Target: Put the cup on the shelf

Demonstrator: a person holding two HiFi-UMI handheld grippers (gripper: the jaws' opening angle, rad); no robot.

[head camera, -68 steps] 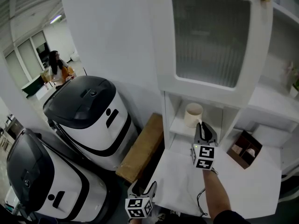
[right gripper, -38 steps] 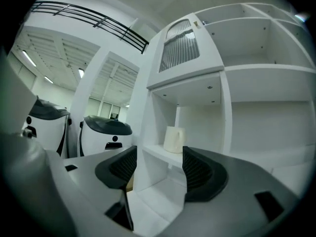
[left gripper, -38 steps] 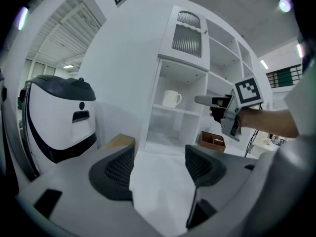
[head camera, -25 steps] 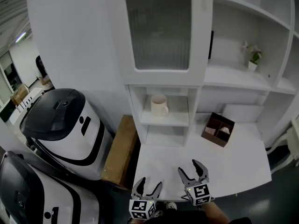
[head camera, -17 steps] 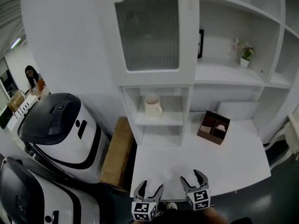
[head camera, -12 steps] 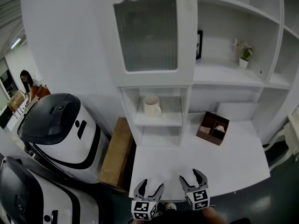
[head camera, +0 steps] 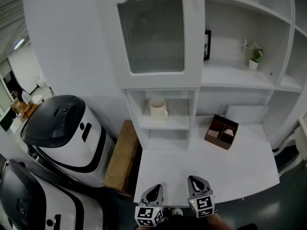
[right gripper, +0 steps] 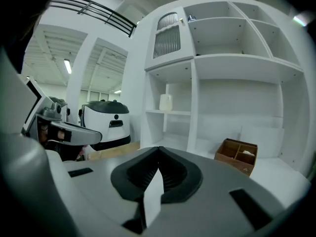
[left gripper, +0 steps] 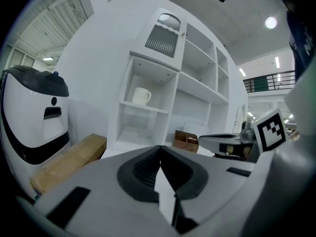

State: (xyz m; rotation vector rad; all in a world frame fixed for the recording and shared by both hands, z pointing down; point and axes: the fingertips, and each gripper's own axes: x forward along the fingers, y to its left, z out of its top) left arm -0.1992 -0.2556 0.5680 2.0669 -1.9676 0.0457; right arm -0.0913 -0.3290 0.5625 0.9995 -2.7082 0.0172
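Jaws on the left gripper (head camera: pixel 154 191) and right gripper (head camera: pixel 195 181) are both pressed together on nothing. The cup (head camera: pixel 157 109) is well ahead of and above them on the shelf (head camera: pixel 169 124), upright, handle to the right, more in line with the left pair. Both point forward, low at the bench's (head camera: pixel 230 162) near edge, so it looks done.

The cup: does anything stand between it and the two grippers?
Nothing visible does. The cup stands already on the shelf, in a compartment open at the front. The left gripper and right gripper, both shut and empty, are at the counter's near edge; the brown box stands off to the right.
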